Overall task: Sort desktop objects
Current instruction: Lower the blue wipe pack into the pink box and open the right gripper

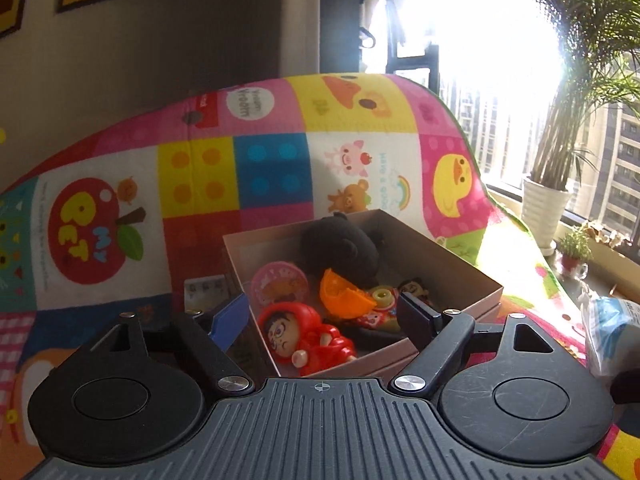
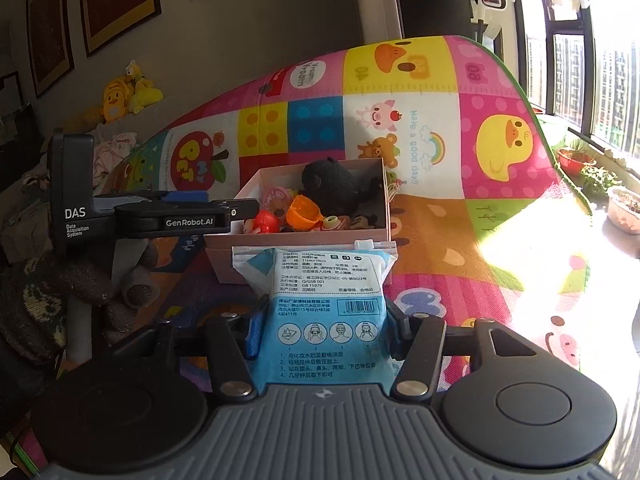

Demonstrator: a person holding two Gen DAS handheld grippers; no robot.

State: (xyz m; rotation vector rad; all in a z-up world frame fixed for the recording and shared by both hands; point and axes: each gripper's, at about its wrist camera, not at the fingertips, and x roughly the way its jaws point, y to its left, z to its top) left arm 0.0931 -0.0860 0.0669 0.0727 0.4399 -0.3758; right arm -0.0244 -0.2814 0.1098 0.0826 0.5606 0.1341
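Note:
A pinkish cardboard box (image 1: 460, 280) stands on the colourful play mat (image 1: 200, 184). In it lie a red hooded figure (image 1: 304, 336), an orange capsule shell (image 1: 344, 296), a pink round toy (image 1: 280, 284) and a black plush (image 1: 340, 248). My left gripper (image 1: 322, 316) hovers open over the box's near left corner, with nothing between its fingers. In the right wrist view the left gripper (image 2: 240, 212) reaches in from the left to the box (image 2: 224, 256). My right gripper (image 2: 324, 328) is shut on a blue and white packet (image 2: 324, 312), held up in front of the box.
The mat drapes up over a backrest behind the box. A potted palm in a white pot (image 1: 544, 208) and small plants stand on the windowsill at right. Yellow plush toys (image 2: 120, 96) sit at the back left. A gloved hand (image 2: 80, 280) holds the left gripper.

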